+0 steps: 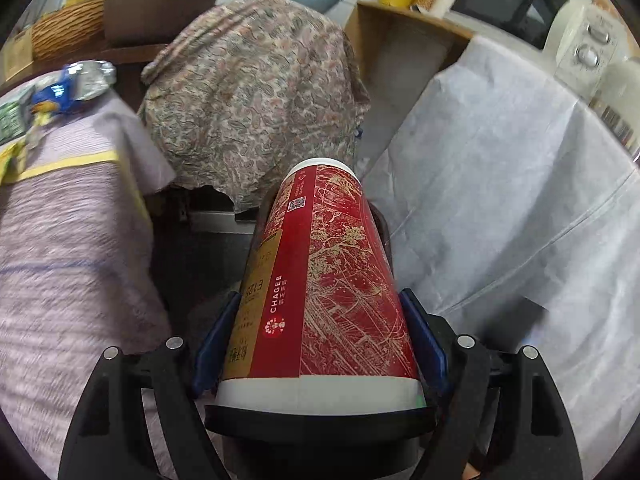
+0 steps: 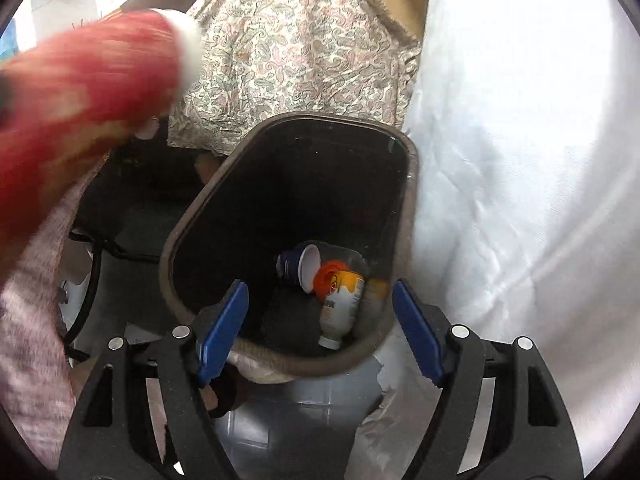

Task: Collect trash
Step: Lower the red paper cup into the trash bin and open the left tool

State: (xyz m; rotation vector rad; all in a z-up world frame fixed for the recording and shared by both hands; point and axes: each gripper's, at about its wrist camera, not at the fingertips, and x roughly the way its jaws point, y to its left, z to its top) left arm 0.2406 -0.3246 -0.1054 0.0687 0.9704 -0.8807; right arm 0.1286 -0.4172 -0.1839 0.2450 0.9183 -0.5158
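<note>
The left tongs point(image 1: 320, 336) grip a tall red paper cup point(image 1: 320, 280), their blue pads point(image 1: 216, 344) pressed against its two sides near the wide end. The cup's long axis runs along the tongs' own line: its black lid and white band sit nearest the camera, and its narrower white base points away and downward, toward a dark gap. To the left of that gap hangs a striped lilac cloth point(image 1: 68, 240) with crumpled foil wrappers point(image 1: 80, 80) lying on top of it. Straight ahead is a paisley cloth point(image 1: 256, 112) draped over something bulky. To the right a white sheet point(image 1: 520, 184) covers a worktop, and behind it stand a microwave point(image 1: 508, 4) and a small white oven point(image 1: 588, 44).

The right wrist view shows what the left does not. The same red cup point(image 2: 88, 92) comes in blurred from the left edge, white base toward the paisley cloth point(image 2: 292, 52), held up above and left of a dark trash bin point(image 2: 404, 216) with a brown rim. Inside the bin, at the bottom, lie a dark blue cup point(image 2: 300, 268) on its side, mouth turned toward the camera, and just right of it a white bottle point(image 2: 340, 304) with an orange label, neck pointing toward the near rim. The right tongs point(image 2: 320, 328) stand open with nothing between the pads, over the bin's near edge. The white sheet point(image 2: 520, 160) fills the right side.
</note>
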